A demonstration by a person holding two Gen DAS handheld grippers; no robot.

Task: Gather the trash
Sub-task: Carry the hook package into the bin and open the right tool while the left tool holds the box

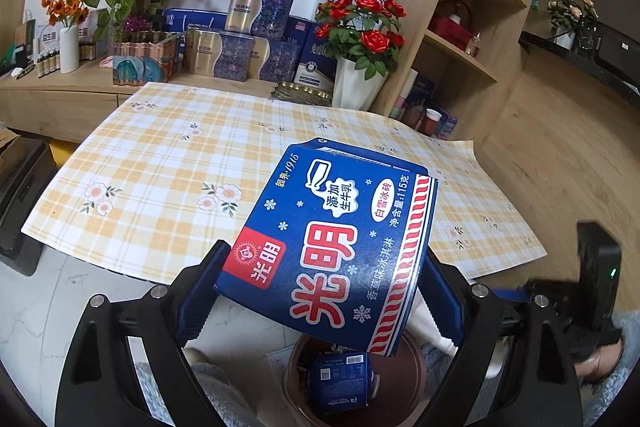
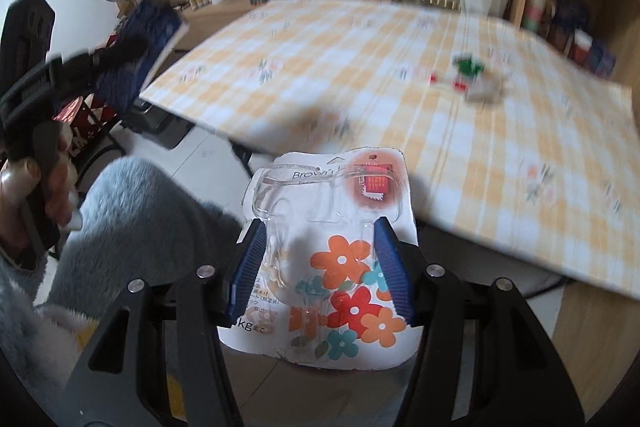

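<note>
The right wrist view is blurred; a small green-and-red item [image 2: 470,73] on the checked tablecloth [image 2: 360,67] cannot be identified. The left gripper [image 1: 320,291] is clamped on a blue carton [image 1: 332,247] marked "光明" and "115克", above a brown bin [image 1: 404,367]. The right gripper [image 2: 320,267] grips a flowered blister card [image 2: 340,267] reading "Brown".

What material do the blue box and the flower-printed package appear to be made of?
Blue box: likely printed glossy cardboard, with flat faces and sharp folded edges.
Flower-printed package: seemingly a paper card under a clear plastic blister, which shows transparent moulded ridges and highlights.

Home: checked tablecloth [image 1: 168,155], flower vases [image 1: 356,83]
</note>
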